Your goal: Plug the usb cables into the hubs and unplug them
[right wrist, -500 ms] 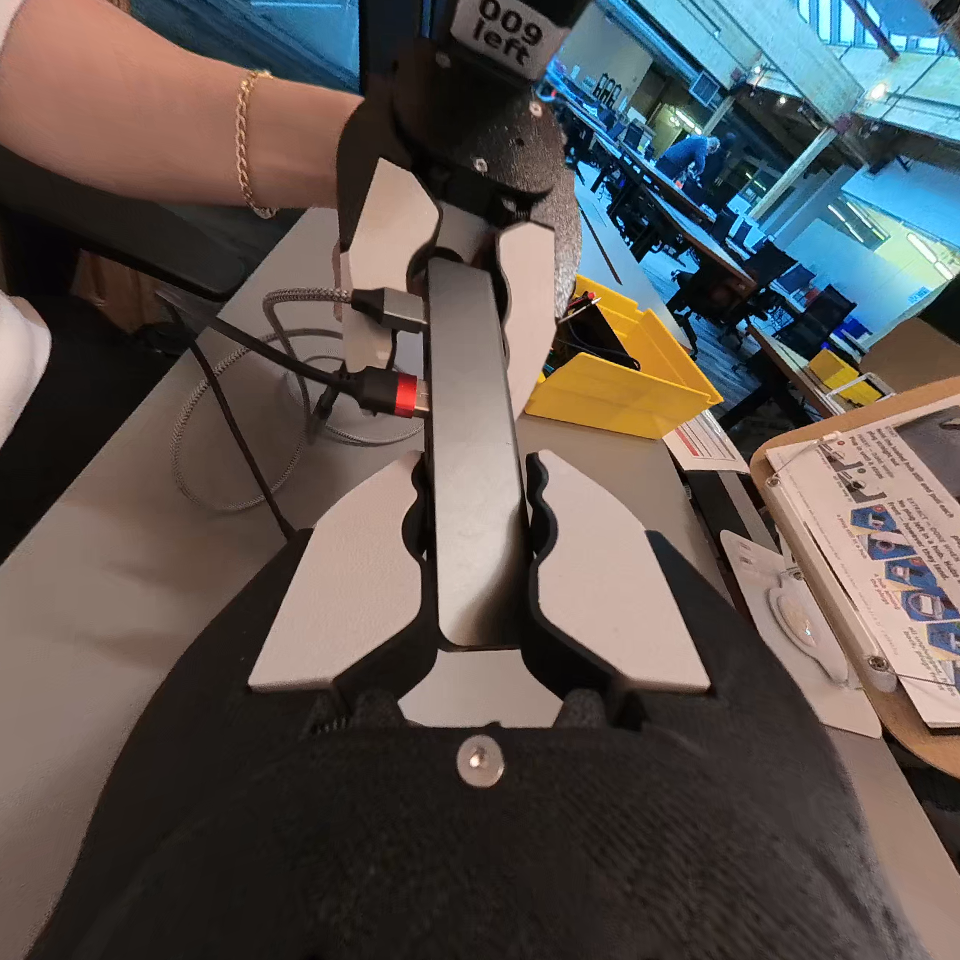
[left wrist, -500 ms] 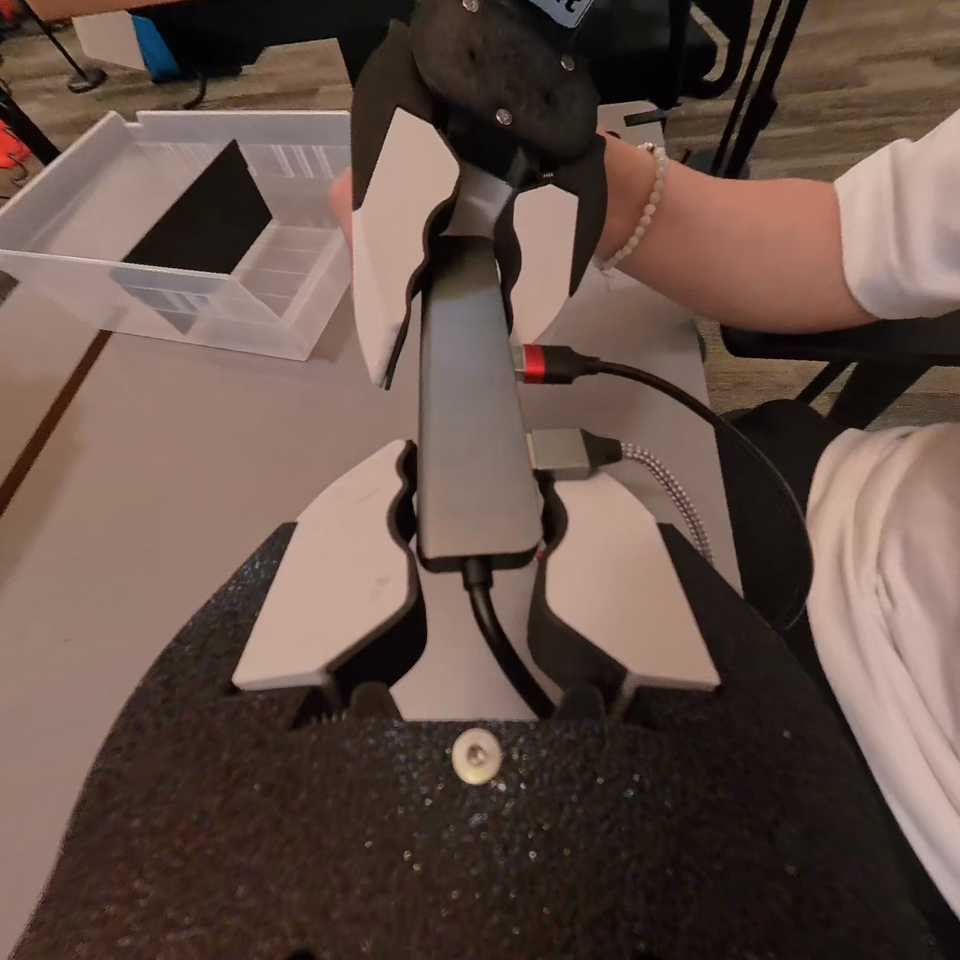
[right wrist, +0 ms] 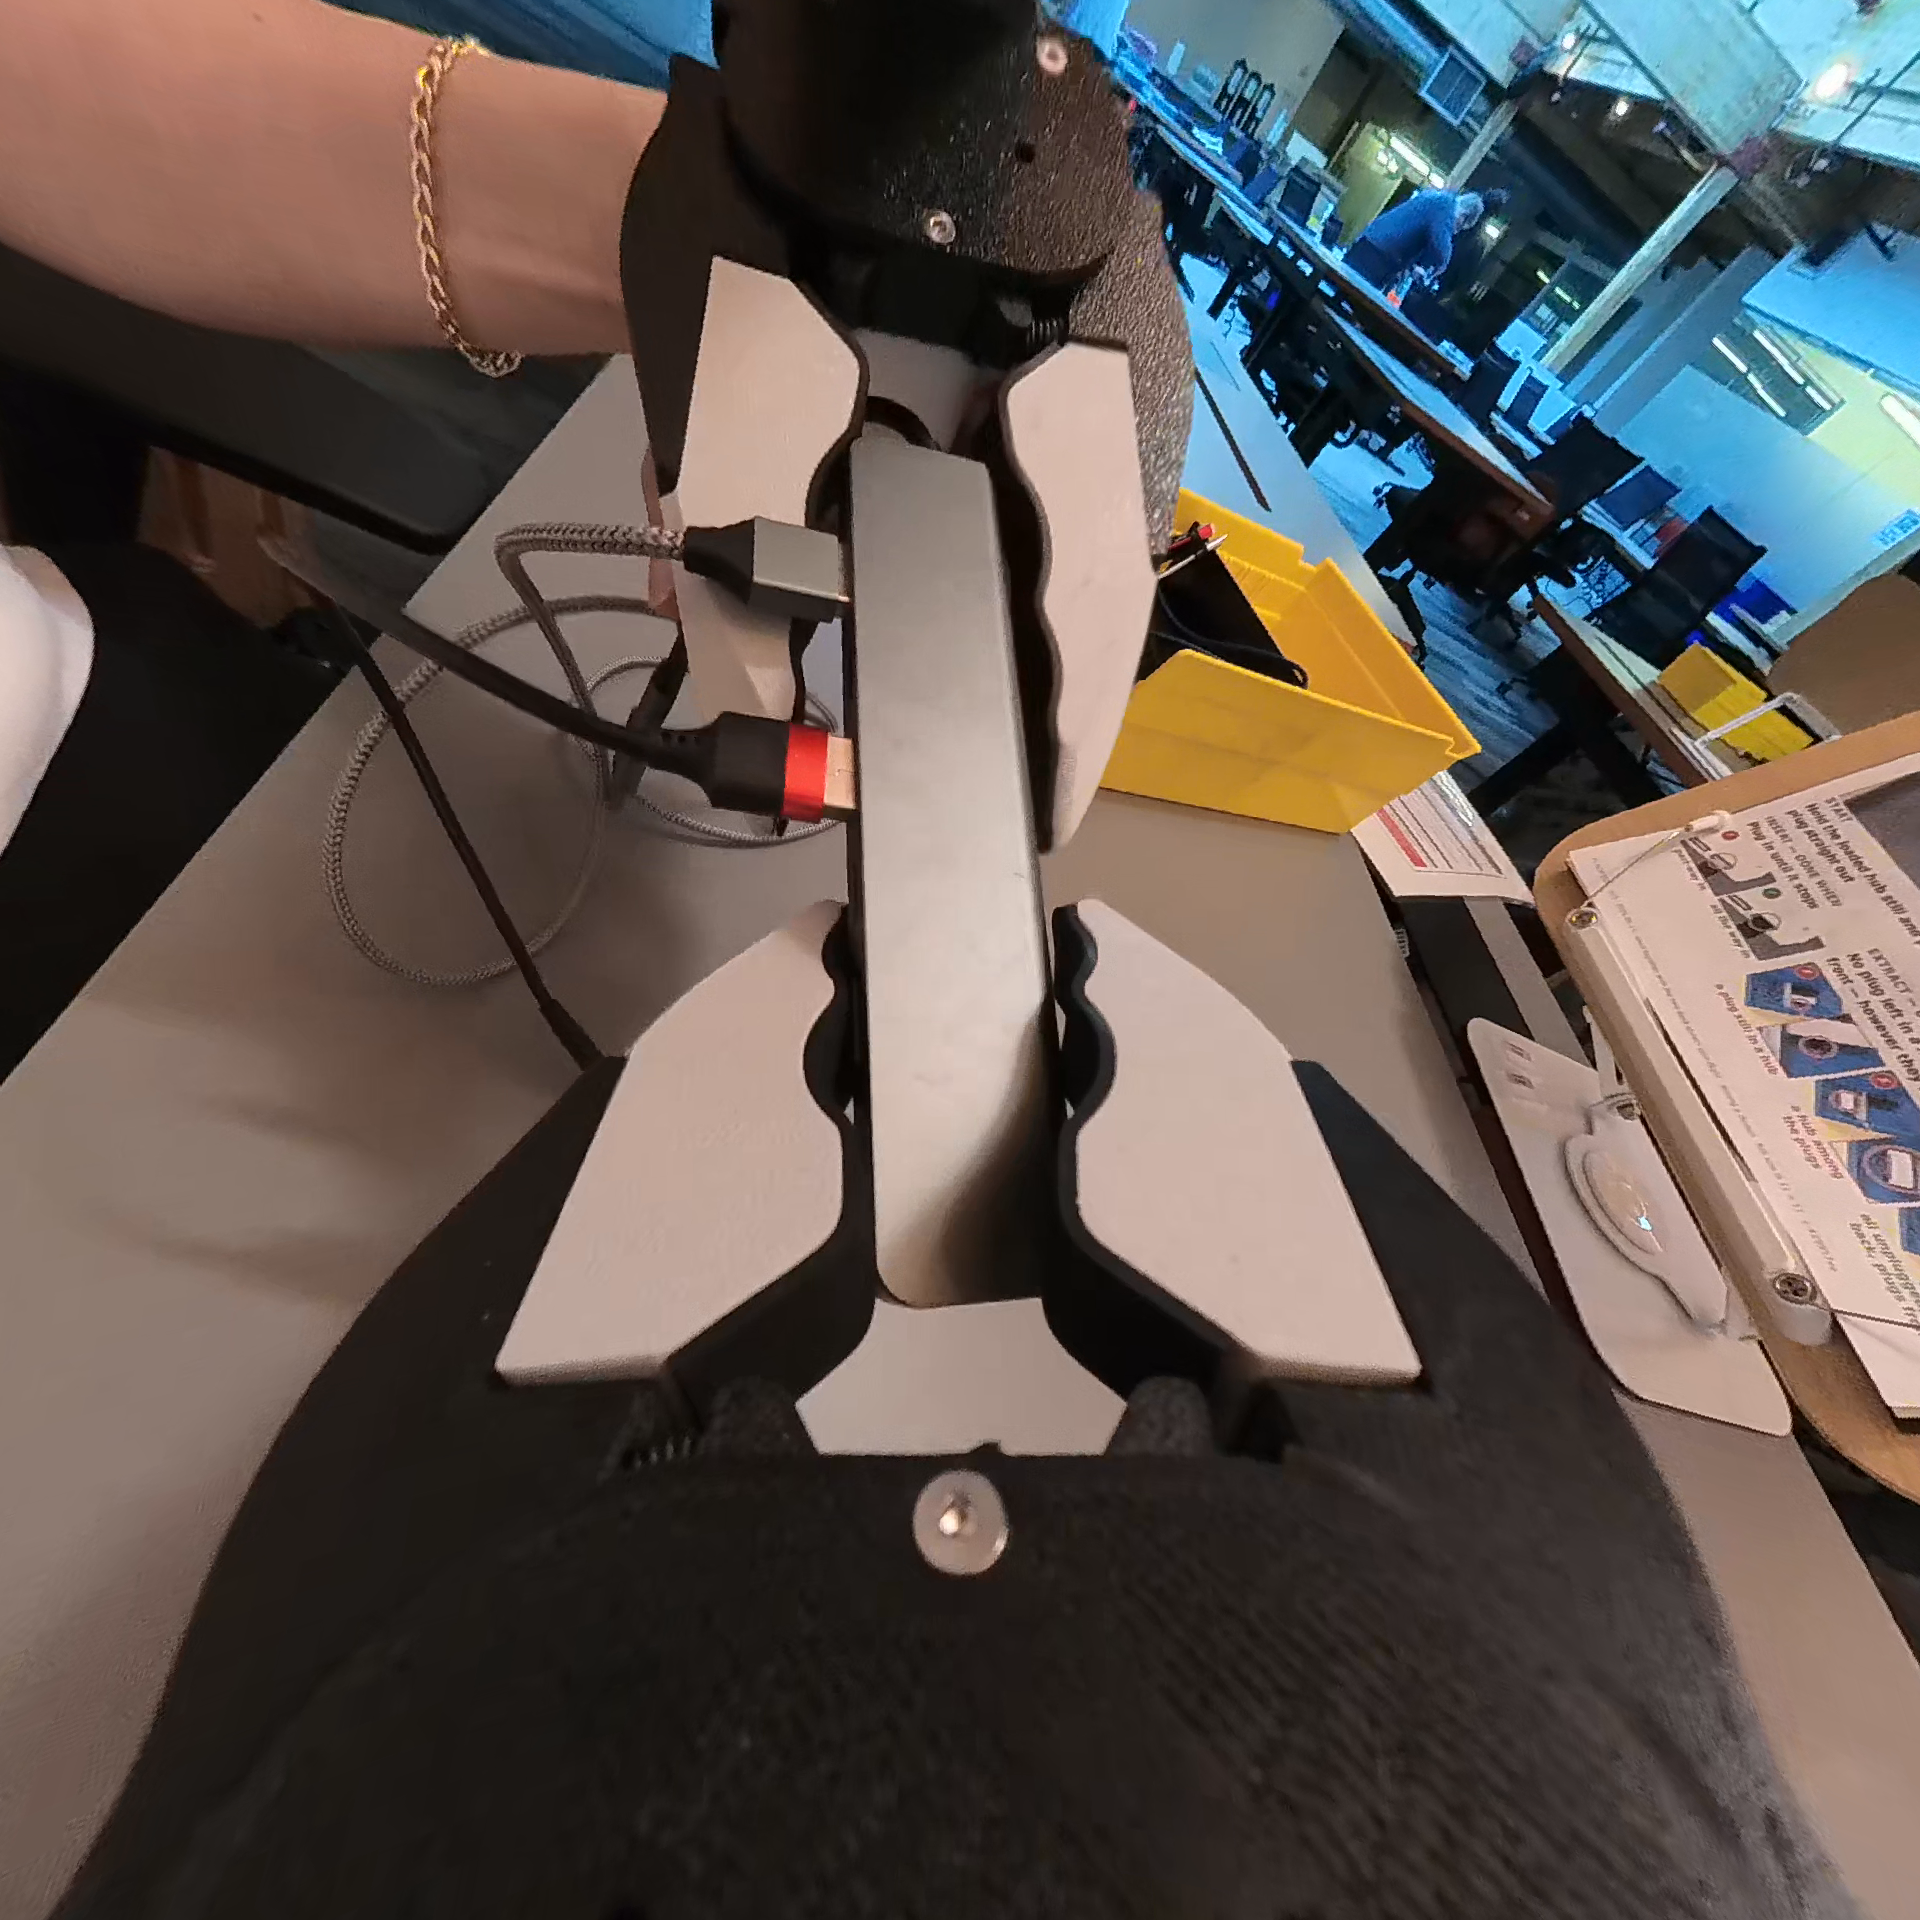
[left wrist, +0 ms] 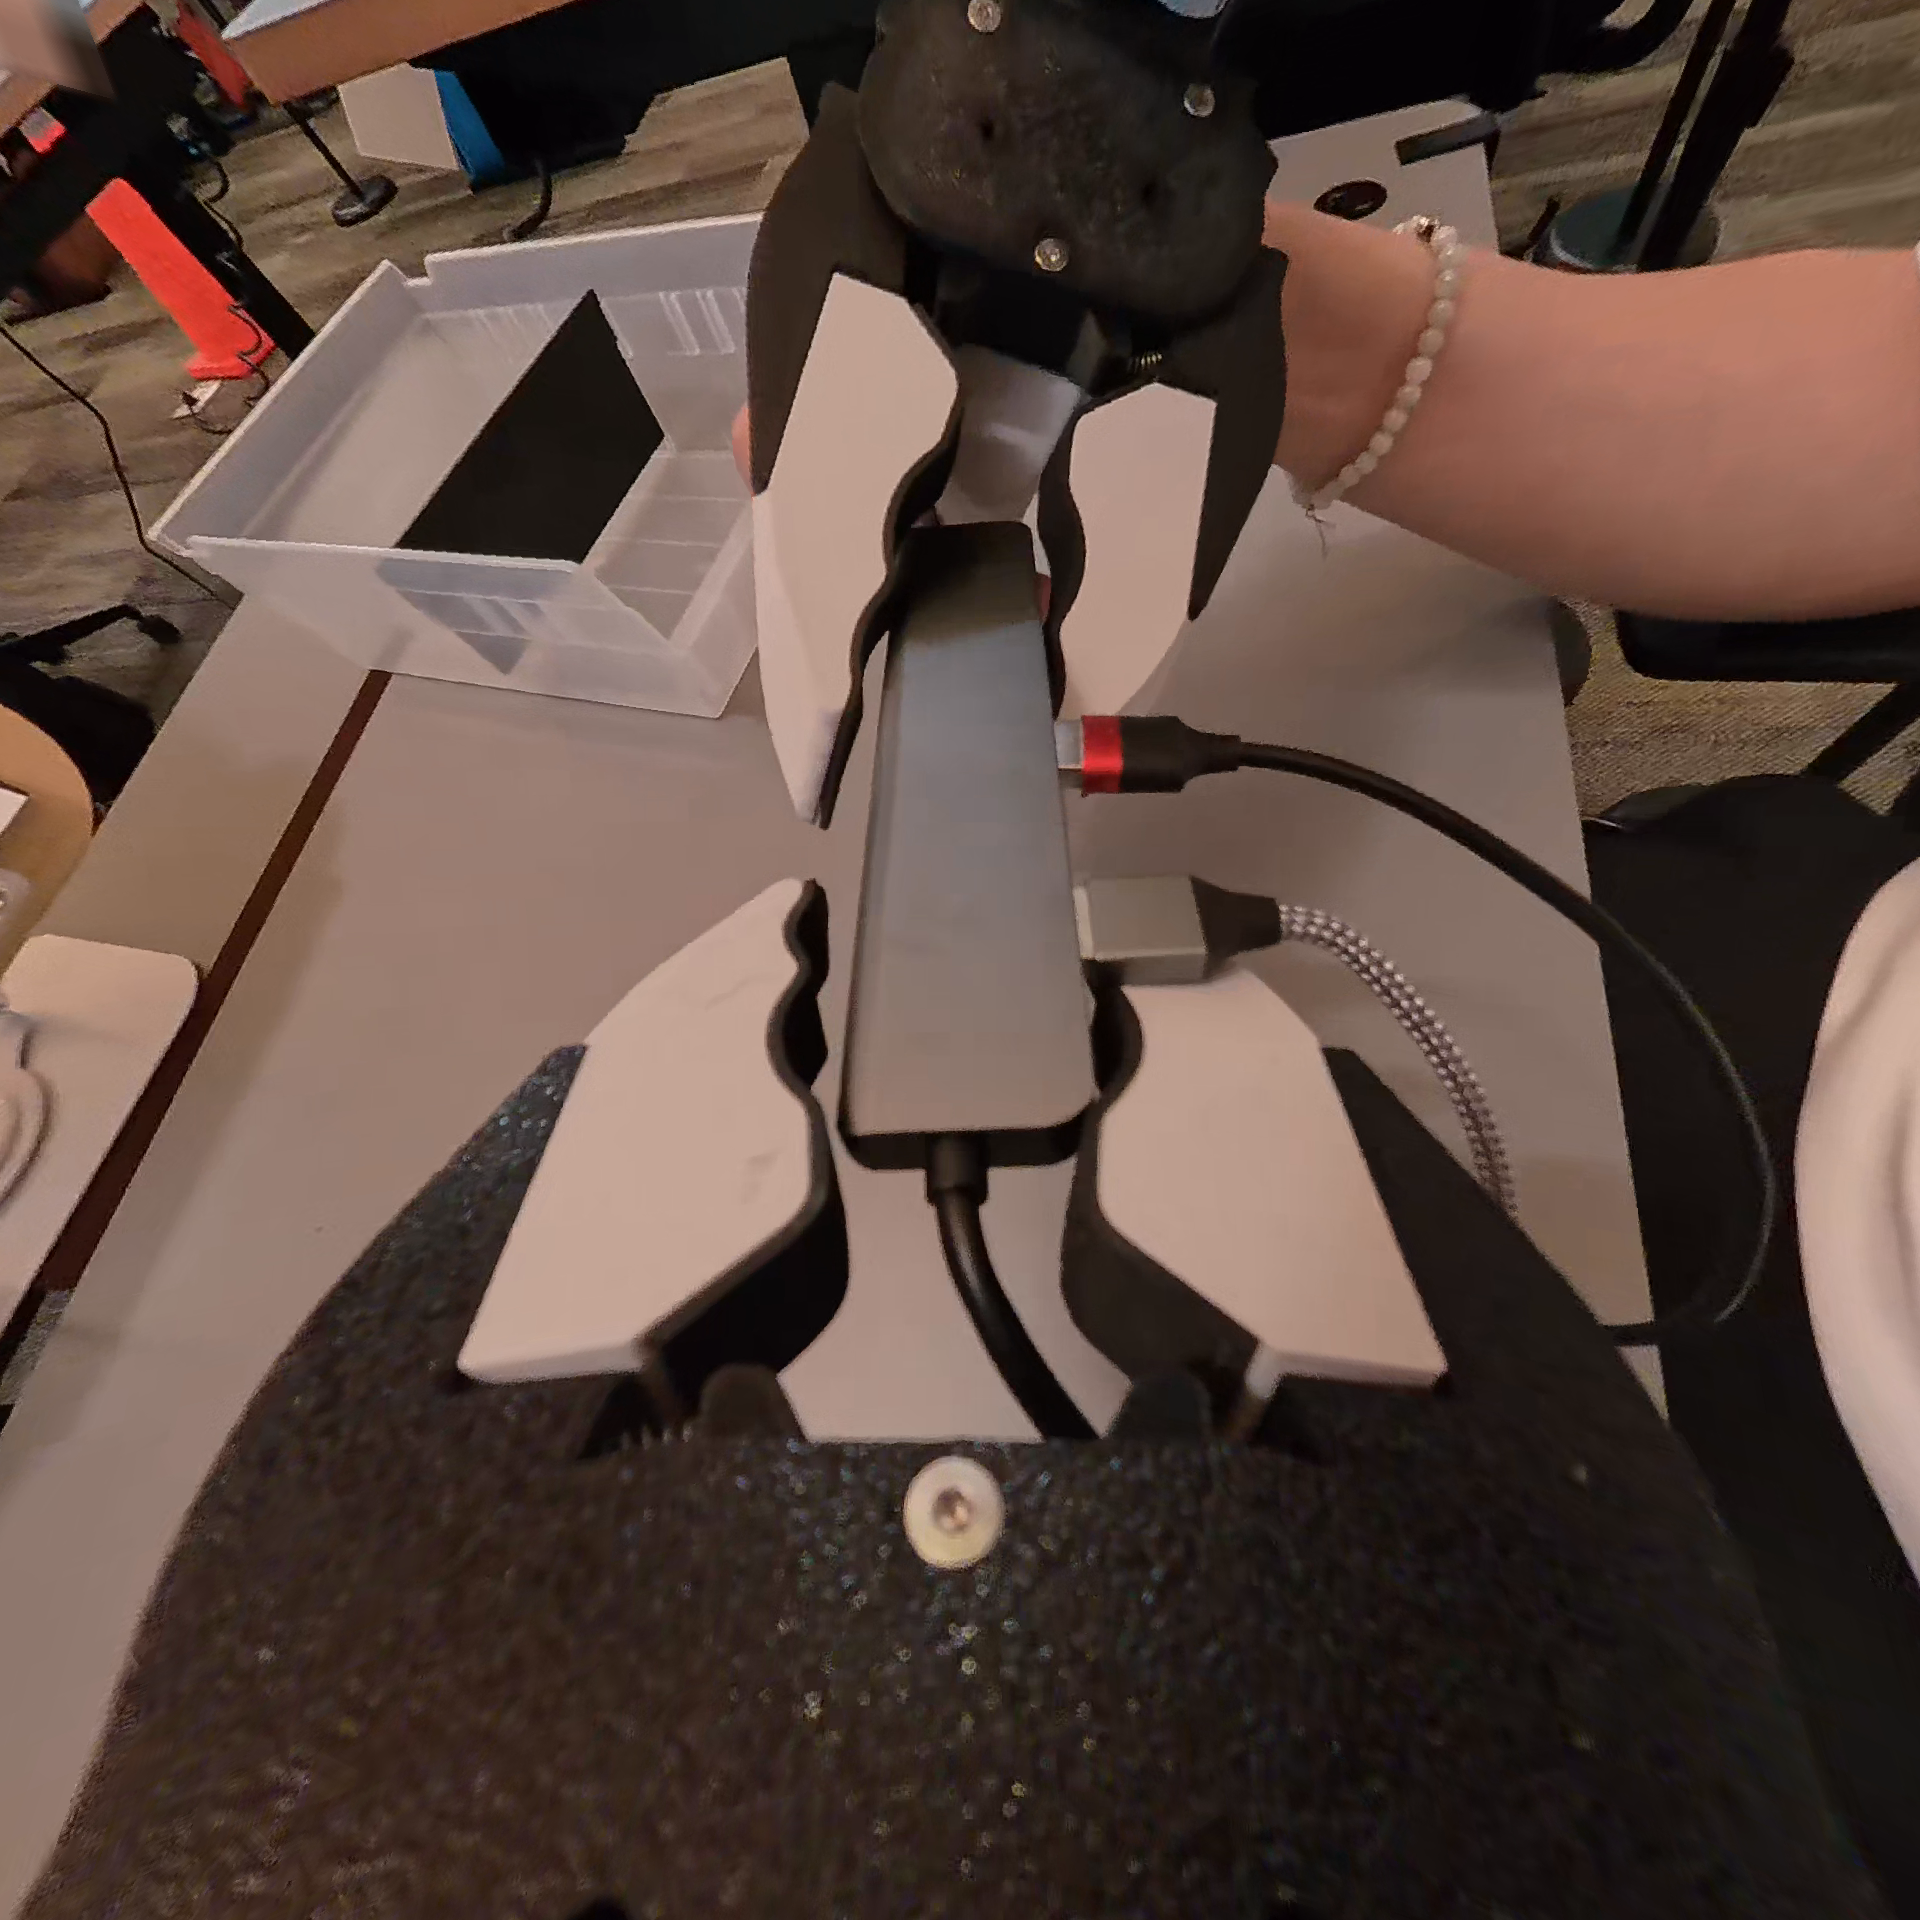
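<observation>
Left wrist view: hub (left wrist: pixel 966 883) lengthwise between opposed claws, left claw (left wrist: pixel 961 987) and right claw (left wrist: pixel 956 623) each clamped on one end; both plugs exit sideways.

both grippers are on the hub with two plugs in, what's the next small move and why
Probably let the right gripper release the hub and shift to the red plug. Both plugs sit seated in the hub's side, and the left gripper already clamps the corded end.
</observation>
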